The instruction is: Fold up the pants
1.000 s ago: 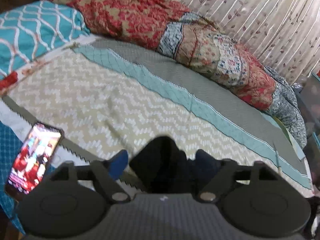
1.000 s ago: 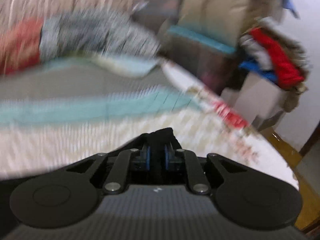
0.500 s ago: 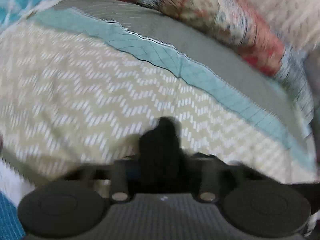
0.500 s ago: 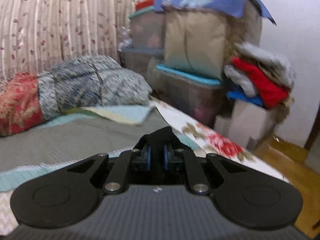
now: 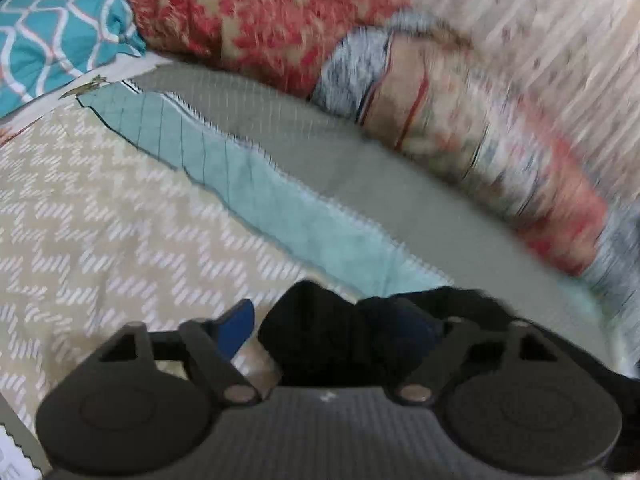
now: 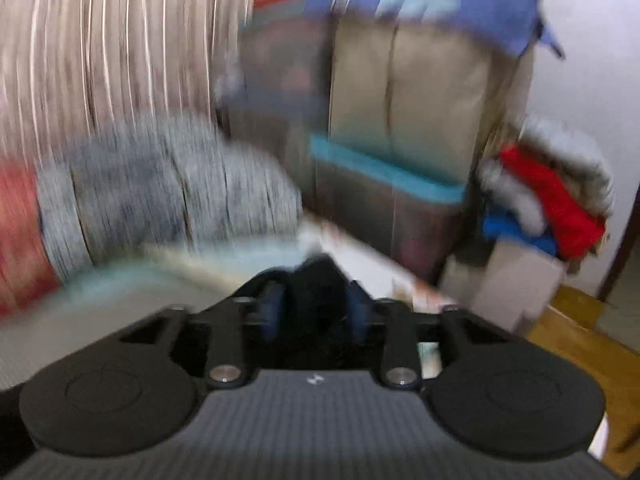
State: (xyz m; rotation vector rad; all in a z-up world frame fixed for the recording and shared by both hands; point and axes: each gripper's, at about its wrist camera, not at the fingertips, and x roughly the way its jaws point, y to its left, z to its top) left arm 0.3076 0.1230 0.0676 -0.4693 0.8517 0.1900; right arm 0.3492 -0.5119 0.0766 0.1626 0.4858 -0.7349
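The pants are black fabric. In the left wrist view a bunch of the pants lies between the jaws of my left gripper, which stand open; the left blue finger pad is clear of the cloth, and the fabric drapes over the right one. The gripper hovers over the bed's chevron quilt. In the right wrist view my right gripper has opened slightly, with a fold of the pants still between its blue pads. The rest of the pants is hidden below both grippers.
A teal strip and a grey sheet cross the bed. A rolled red-patterned quilt and a teal pillow lie along the far side. Stacked boxes and a clothes pile stand beyond the bed's end.
My left gripper has opened; it was shut on the pants half a second ago. My right gripper has also opened a little around the pants. Both views are blurred from motion.
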